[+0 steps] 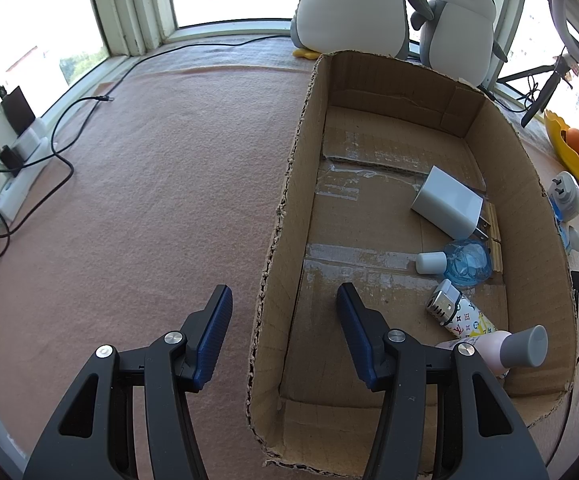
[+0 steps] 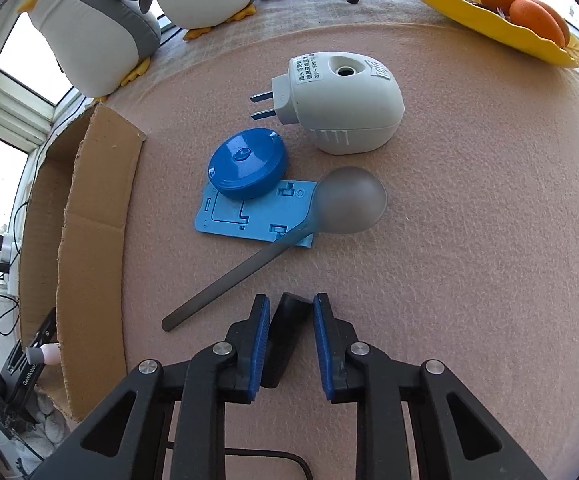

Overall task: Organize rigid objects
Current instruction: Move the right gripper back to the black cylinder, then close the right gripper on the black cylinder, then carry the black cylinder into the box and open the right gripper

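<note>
My left gripper (image 1: 283, 300) stands open, its fingers straddling the left wall of the cardboard box (image 1: 289, 184) without pressing on it. Inside the box lie a white charger (image 1: 447, 202), a small blue bottle (image 1: 465, 262), a patterned lighter (image 1: 461, 314) and a pink bottle with a grey cap (image 1: 509, 346). My right gripper (image 2: 291, 304) is shut on a small black block (image 2: 289, 332) just above the pink felt mat. Ahead of it lie a grey spoon (image 2: 345, 200), a blue flat plate (image 2: 249, 216), a blue round case (image 2: 247, 168) and a white plug-in device (image 2: 345, 104).
Two plush penguins (image 1: 349, 4) sit behind the box by the window. A yellow dish with oranges (image 2: 489, 20) is at the far right. Cables and a power strip (image 1: 17, 160) run along the left edge. The box's near wall (image 2: 89, 208) is left of the right gripper.
</note>
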`<state>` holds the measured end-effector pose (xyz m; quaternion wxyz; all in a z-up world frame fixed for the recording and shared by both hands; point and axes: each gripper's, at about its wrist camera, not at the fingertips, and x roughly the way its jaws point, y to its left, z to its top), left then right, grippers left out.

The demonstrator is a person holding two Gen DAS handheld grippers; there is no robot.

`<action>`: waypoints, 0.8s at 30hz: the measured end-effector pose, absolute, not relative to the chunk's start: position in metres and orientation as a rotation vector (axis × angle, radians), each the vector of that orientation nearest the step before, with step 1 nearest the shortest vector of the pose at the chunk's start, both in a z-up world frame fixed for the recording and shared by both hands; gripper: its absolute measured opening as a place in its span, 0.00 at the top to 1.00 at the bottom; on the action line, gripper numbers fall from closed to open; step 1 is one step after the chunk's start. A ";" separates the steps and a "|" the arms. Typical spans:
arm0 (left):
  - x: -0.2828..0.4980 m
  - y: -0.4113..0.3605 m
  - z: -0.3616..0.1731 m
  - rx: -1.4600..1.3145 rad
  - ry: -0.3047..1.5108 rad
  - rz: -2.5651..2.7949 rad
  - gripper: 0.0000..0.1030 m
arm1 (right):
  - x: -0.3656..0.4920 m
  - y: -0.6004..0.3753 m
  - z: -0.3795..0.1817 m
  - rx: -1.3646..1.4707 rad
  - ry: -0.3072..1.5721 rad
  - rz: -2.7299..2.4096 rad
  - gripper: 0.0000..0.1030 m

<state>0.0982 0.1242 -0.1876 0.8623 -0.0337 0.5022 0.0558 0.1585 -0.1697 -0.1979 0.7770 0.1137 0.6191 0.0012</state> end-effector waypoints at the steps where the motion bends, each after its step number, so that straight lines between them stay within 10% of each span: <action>1: 0.098 0.124 -0.188 -0.071 1.053 0.117 0.48 | 0.157 -0.166 -0.198 0.226 1.341 0.008 0.81; 24: 0.098 0.125 -0.188 -0.078 1.052 0.114 0.48 | 0.126 -0.143 -0.164 0.080 1.250 0.097 0.86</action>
